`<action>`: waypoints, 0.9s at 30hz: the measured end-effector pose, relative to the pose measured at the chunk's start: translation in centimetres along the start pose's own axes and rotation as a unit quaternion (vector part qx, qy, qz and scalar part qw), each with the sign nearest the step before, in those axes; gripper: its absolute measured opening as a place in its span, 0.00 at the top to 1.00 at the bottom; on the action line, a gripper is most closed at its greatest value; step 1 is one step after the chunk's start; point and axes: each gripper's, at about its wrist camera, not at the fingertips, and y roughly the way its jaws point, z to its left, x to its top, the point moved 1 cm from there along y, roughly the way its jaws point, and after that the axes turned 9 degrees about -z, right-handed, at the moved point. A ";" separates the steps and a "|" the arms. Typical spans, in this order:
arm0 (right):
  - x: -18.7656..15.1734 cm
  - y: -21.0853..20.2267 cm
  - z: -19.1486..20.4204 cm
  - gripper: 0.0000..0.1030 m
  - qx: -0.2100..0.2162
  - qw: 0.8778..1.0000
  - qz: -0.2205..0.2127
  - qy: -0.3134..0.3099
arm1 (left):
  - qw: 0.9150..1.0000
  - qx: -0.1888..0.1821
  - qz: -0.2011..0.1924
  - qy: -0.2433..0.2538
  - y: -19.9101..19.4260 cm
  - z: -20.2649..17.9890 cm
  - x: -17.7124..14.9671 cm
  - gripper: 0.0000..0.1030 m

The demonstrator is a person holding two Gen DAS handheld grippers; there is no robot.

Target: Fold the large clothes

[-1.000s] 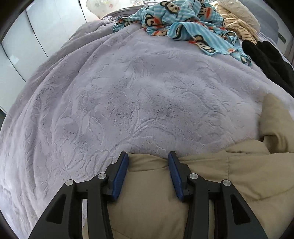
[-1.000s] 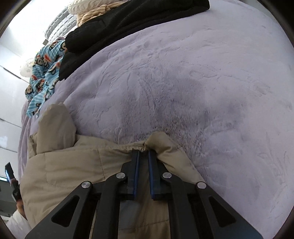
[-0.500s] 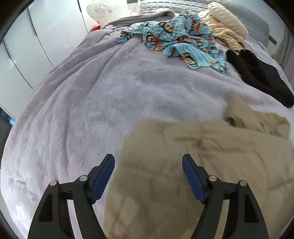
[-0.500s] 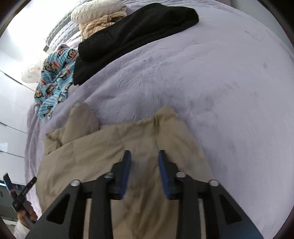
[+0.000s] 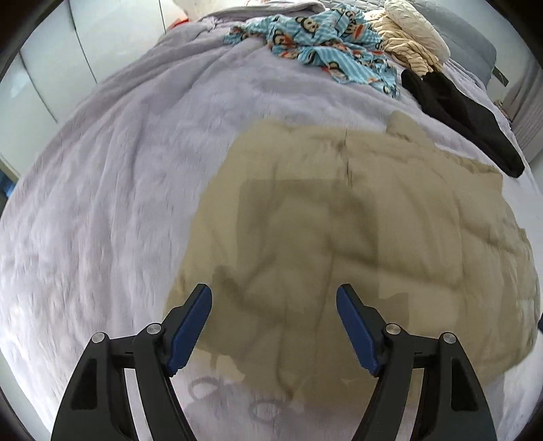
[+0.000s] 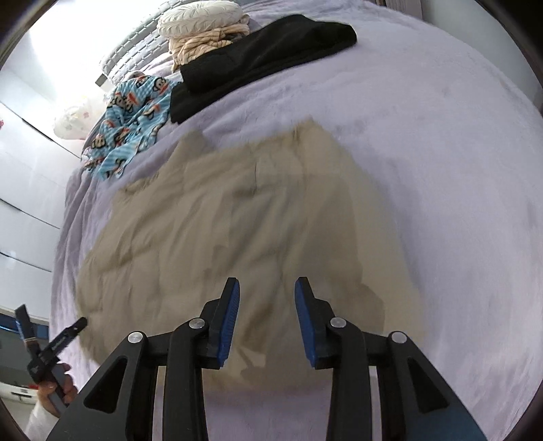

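A tan padded jacket [image 5: 356, 230] lies folded flat on the lilac plush bedspread [image 5: 118, 169]; it also shows in the right wrist view [image 6: 220, 230]. My left gripper [image 5: 274, 325] is open and empty, held above the jacket's near left part. My right gripper [image 6: 267, 320] is open and empty, above the jacket's near right part. The left gripper also shows at the lower left of the right wrist view [image 6: 51, 342], held in a hand. The view is motion-blurred.
At the head of the bed lie a blue monkey-print garment [image 5: 325, 40], a black garment [image 5: 465, 112], a cream striped garment [image 5: 407, 51] and a white round cushion [image 6: 200, 17]. White wardrobe doors [image 5: 51, 61] stand to the left.
Both grippers have let go of the jacket's edge, opened and pulled back and up. The jacket now lies spread on the bed.
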 end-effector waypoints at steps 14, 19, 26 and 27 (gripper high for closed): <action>-8.4 -0.3 -1.7 0.20 0.057 0.994 0.047 0.079 | 0.999 -0.034 0.023 -0.019 -0.6 0.5 -5.6 0.00; -9.1 0.5 -2.5 0.16 0.096 0.985 0.038 0.138 | 0.996 -0.062 0.037 -0.057 -0.6 1.6 -5.9 0.00; -9.3 2.4 -4.5 0.00 0.149 0.962 0.031 0.228 | 0.972 -0.163 0.049 -0.163 0.7 4.3 -6.6 0.00; -9.4 2.8 -4.6 0.00 0.155 0.959 0.036 0.236 | 0.969 -0.166 0.057 -0.172 1.0 4.5 -6.9 0.00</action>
